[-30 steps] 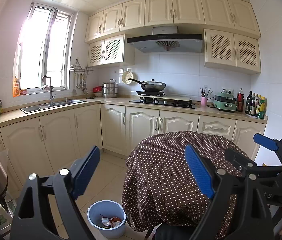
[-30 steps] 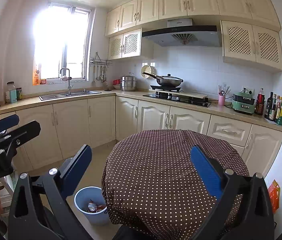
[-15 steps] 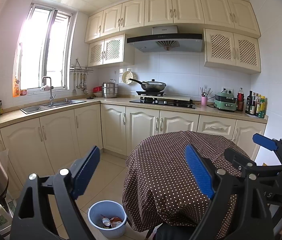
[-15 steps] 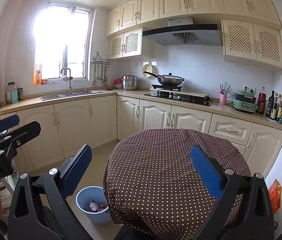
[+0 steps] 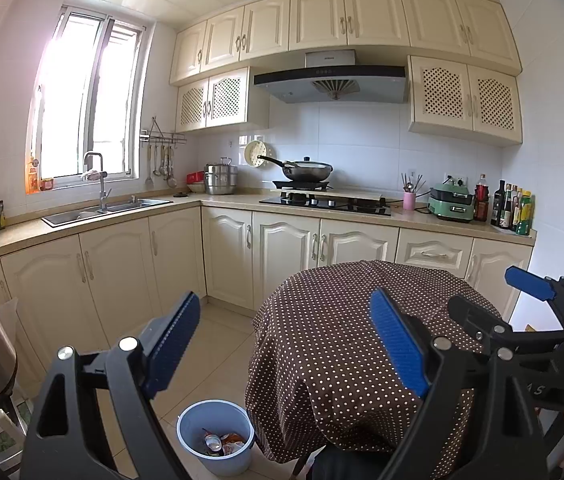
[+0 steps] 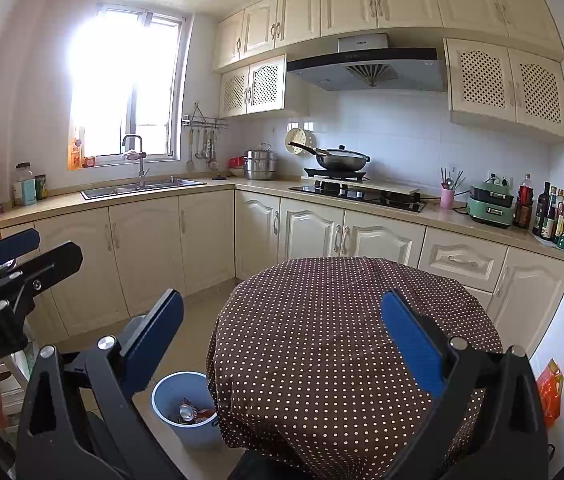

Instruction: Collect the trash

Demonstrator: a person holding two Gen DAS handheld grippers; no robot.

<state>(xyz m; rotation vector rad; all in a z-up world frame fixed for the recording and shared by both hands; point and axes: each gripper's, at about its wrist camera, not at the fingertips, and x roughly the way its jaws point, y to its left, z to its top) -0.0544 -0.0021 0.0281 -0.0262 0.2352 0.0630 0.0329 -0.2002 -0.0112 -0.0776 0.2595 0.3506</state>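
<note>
blue plastic bin with trash inside sits on the floor beside the polka-dot tablecloth, while left gripper and right gripper hover wide open and empty, risking snagging that cloth.

Daylight was admitted through the window, where glare was produced; straight lines were bowed and corners vignetted by fisheye distortion.
</note>
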